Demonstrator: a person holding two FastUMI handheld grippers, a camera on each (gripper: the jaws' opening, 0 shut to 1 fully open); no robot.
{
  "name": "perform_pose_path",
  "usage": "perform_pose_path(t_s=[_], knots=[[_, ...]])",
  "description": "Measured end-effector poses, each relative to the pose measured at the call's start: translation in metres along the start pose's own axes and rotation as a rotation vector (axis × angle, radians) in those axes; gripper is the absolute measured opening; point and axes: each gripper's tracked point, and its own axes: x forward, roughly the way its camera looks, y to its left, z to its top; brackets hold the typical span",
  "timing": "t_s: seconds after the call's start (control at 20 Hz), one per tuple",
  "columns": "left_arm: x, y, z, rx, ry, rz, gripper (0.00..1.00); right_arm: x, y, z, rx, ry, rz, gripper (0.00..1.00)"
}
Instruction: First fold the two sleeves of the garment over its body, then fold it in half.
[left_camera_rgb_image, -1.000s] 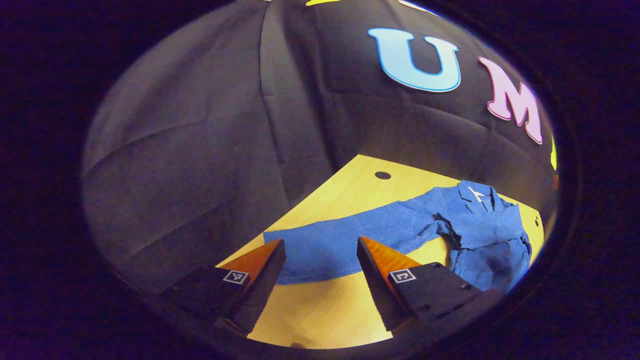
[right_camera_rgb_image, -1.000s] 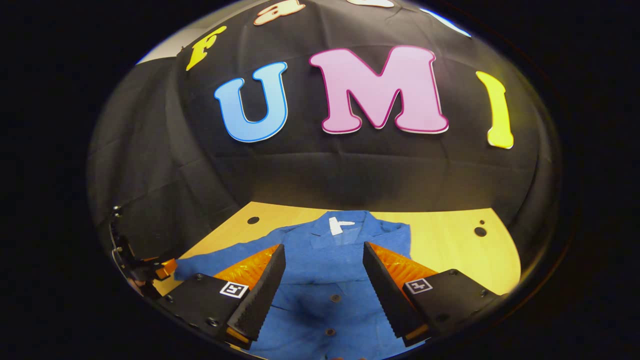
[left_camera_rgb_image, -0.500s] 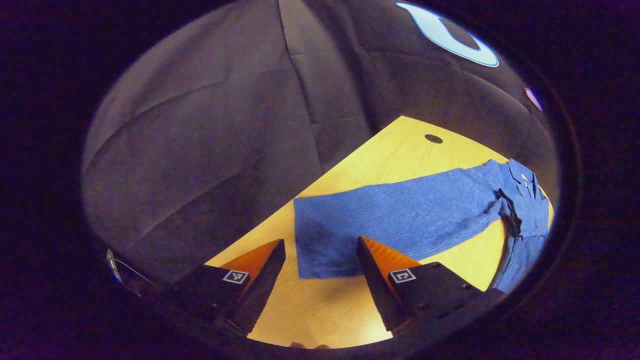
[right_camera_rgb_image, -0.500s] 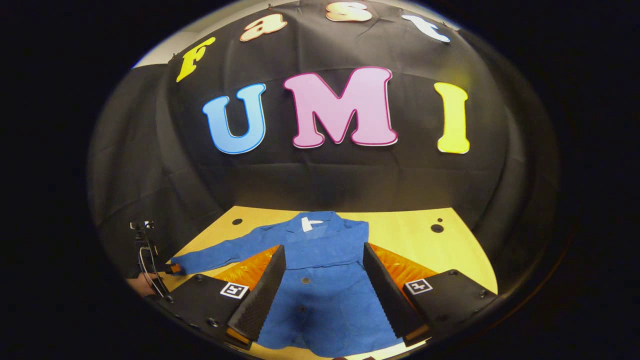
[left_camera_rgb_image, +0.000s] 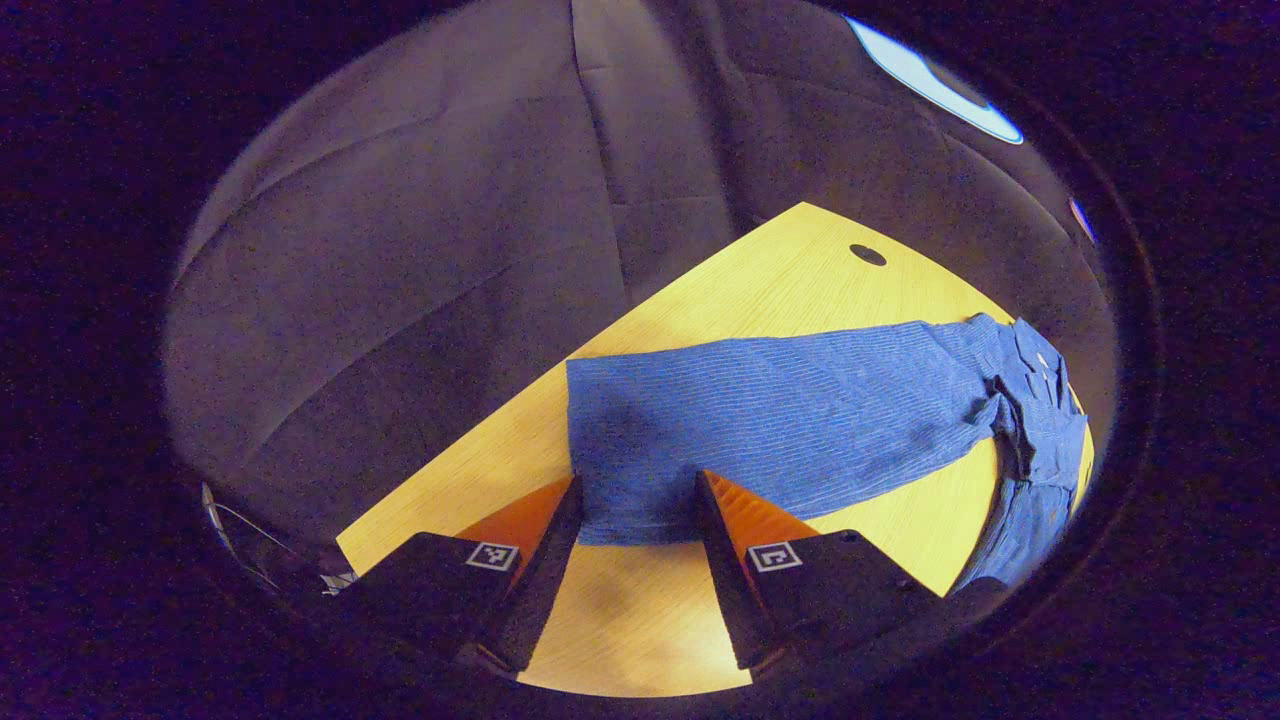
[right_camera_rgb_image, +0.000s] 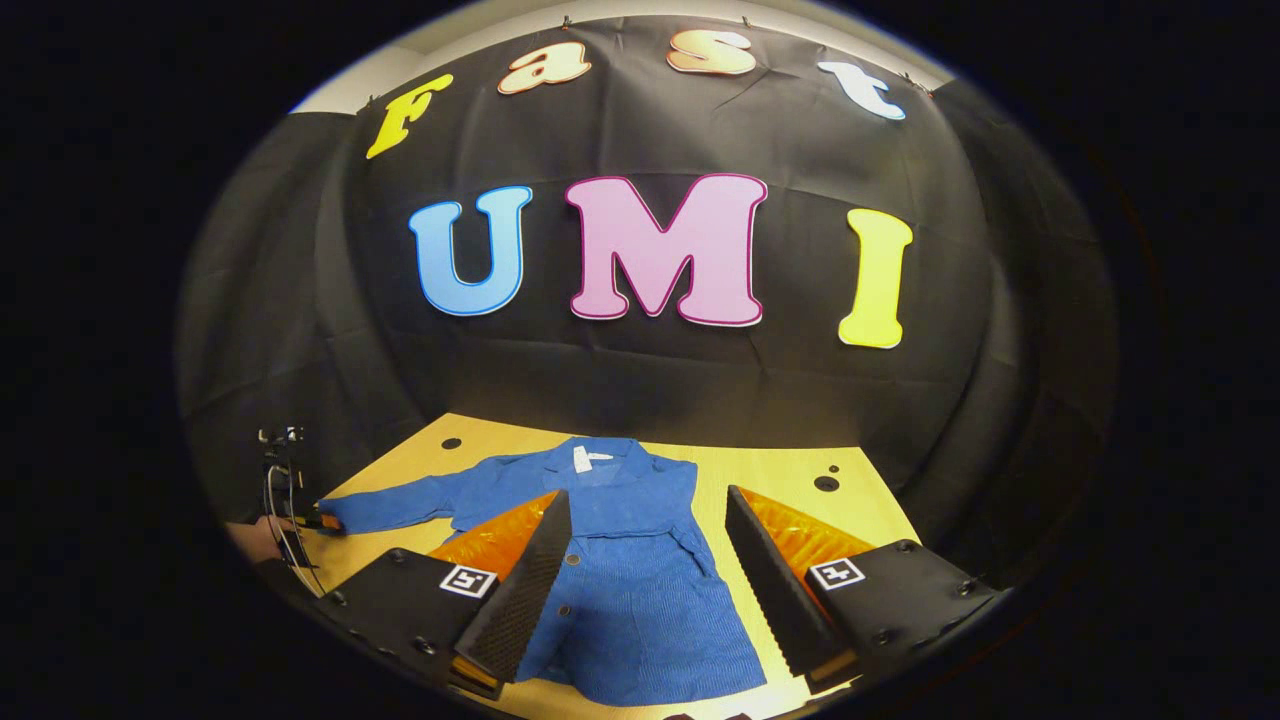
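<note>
a: where's the blue jacket (right_camera_rgb_image: 640, 580)?
b: flat on the wooden table (right_camera_rgb_image: 790, 470), one sleeve (left_camera_rgb_image: 780, 420) stretched out sideways.
a: left gripper (left_camera_rgb_image: 635, 500)?
b: jaws parted around the cuff (left_camera_rgb_image: 625, 490), not pinching it.
a: right gripper (right_camera_rgb_image: 645, 560)?
b: wide open above the jacket's body, holding nothing.

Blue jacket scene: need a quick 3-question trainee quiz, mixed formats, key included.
1. True or false: the blue button-front jacket lies spread on the yellow wooden table.
2. Multiple choice: the left gripper has its open fingers at either side of A) the collar, B) the outstretched sleeve's cuff, C) the hem.
3. Fill in: the right gripper hangs open over the jacket's ____.

Key: 1 true; 2 B; 3 body.
</note>
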Motion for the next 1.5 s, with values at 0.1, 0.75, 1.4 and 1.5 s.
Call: perform_pose_path(t_s=[0.1,0.75,1.4,1.5], knots=[[0.001,-0.010,0.004,0.018,-0.002,-0.028,0.48,0.001,-0.002,-0.003,0.015,0.006,-0.005,0.98],[-0.010,-0.074,0.029,-0.006,-0.043,-0.184,0.00,0.004,-0.036,-0.031,0.031,0.044,-0.058,0.98],[-0.168,-0.390,0.086,0.280,-0.325,-0.588,0.00,0.012,-0.127,-0.057,0.072,0.089,-0.157,0.98],[-0.178,-0.443,0.067,0.305,-0.298,-0.650,0.00,0.010,-0.147,-0.062,0.075,0.096,-0.177,0.97]])
